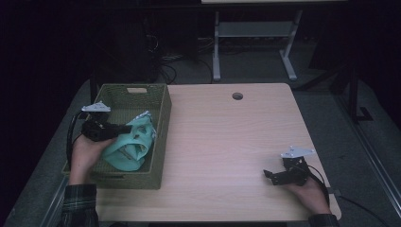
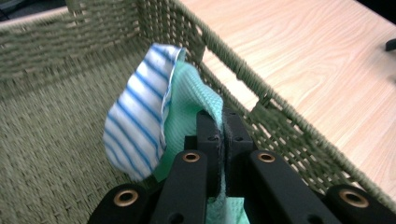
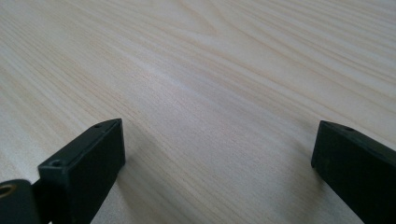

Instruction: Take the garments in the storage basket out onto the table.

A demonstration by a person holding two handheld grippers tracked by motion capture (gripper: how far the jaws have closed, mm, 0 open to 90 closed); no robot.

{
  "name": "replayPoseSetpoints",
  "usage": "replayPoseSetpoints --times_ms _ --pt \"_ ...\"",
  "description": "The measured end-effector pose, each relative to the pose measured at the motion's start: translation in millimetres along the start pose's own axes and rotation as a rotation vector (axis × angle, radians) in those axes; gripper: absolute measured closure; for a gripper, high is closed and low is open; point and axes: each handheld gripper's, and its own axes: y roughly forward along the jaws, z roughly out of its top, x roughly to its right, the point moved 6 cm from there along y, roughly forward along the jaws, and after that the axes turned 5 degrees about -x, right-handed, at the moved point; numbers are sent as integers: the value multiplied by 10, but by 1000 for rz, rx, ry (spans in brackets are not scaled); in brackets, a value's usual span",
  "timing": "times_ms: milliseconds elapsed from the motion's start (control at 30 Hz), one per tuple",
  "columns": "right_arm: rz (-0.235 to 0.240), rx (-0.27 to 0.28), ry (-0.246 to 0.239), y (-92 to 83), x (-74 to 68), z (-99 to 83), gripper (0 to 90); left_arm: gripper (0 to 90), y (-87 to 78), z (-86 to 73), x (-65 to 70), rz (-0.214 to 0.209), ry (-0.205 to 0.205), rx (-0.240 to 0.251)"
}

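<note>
A mint-green cloth [image 1: 128, 146] lies bunched in the woven olive basket [image 1: 163, 116] at the table's left. My left gripper [image 1: 126, 128] is shut on a fold of that green cloth [image 2: 187, 88], which hangs lifted over the basket floor. A blue-and-white striped cloth [image 2: 135, 121] clings to the green one, and its striped cloth [image 1: 143, 115] corner peeks up in the high view. My right gripper [image 1: 268, 176] rests low over the bare wooden table [image 1: 227, 137] near the front right. The right gripper [image 3: 217, 149] jaws stand wide apart with nothing between them.
The basket's right wall [image 2: 261, 100] runs close beside the left jaws. A round cable hole [image 1: 237, 96] sits at the table's far edge. Beyond the table stand a white desk frame [image 1: 216, 52] and dark equipment with cables on the floor.
</note>
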Motion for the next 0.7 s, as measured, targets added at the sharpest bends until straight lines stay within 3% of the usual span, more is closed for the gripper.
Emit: replayPoseSetpoints --times_ms 267,700 --pt "0 0 -1 0 0 0 25 875 -147 161 47 -31 -4 69" --pt "0 -1 -3 -1 2 0 25 876 -315 383 154 -62 22 124"
